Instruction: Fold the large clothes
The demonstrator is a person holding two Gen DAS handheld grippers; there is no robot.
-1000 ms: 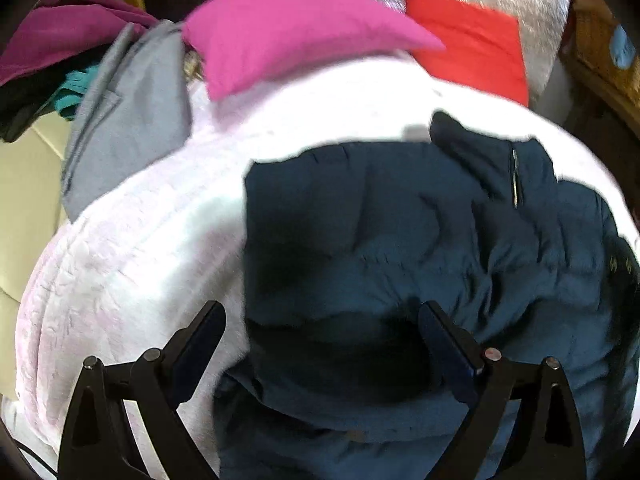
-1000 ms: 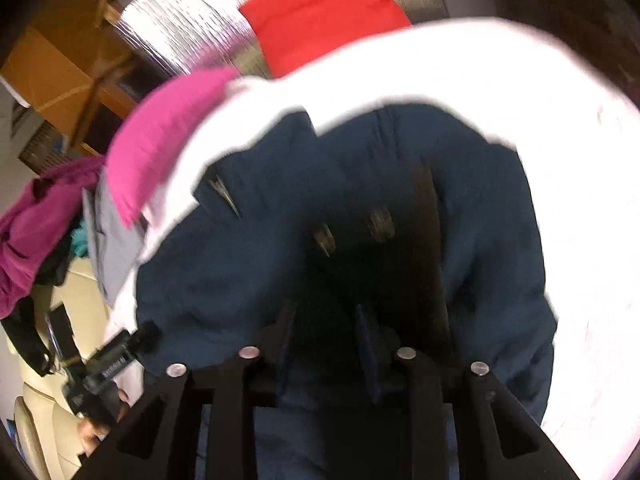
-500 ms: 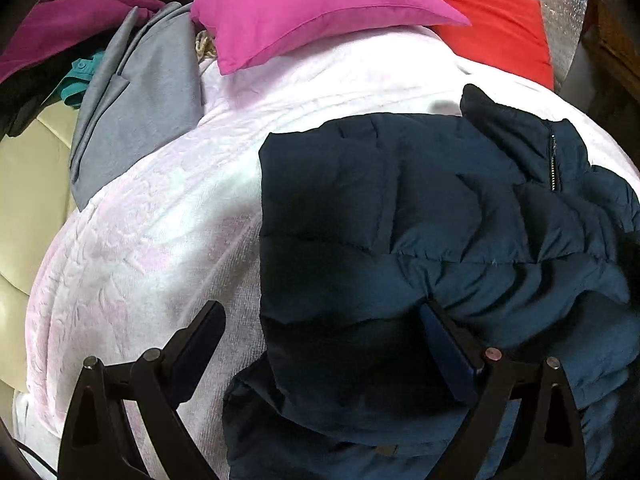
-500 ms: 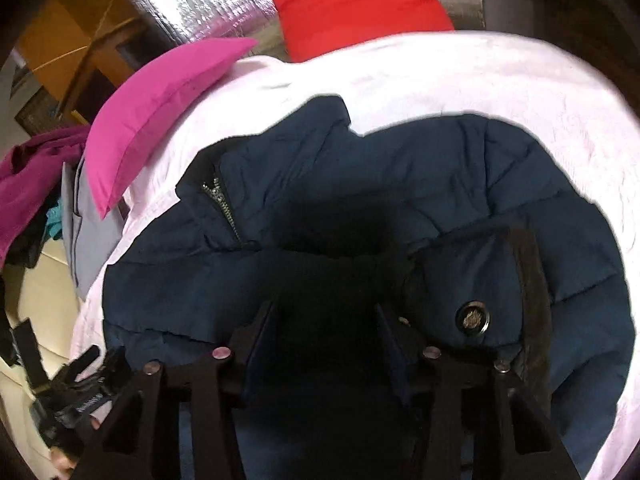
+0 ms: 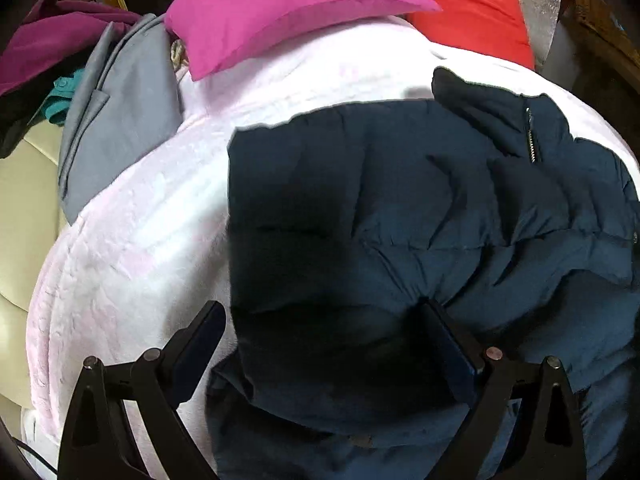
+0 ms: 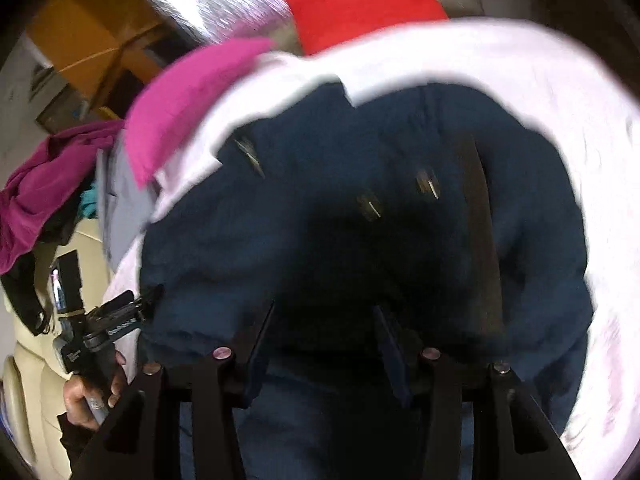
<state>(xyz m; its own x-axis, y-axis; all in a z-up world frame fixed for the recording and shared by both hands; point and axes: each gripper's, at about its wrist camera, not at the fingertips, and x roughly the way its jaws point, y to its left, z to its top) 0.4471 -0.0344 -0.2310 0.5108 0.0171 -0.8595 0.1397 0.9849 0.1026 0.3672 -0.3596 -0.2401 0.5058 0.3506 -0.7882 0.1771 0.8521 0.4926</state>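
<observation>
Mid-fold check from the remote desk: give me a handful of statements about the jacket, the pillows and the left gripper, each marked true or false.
1. The navy puffer jacket lies on the pale pink blanket. True.
2. The pink pillow rests on top of the jacket. False: it lies apart, beyond it on the blanket.
3. The left gripper stands open. True.
4. The red pillow is left of the pink one in the left wrist view. False: it is to its right.
5. A grey garment lies beside the blanket. True.

Magenta pillow (image 5: 280, 12) and red cushion (image 5: 468, 8) at the far edge of the pale pink textured blanket (image 5: 132, 248); grey garment (image 5: 120, 120) beside crumpled purple cloth (image 5: 52, 40).
</observation>
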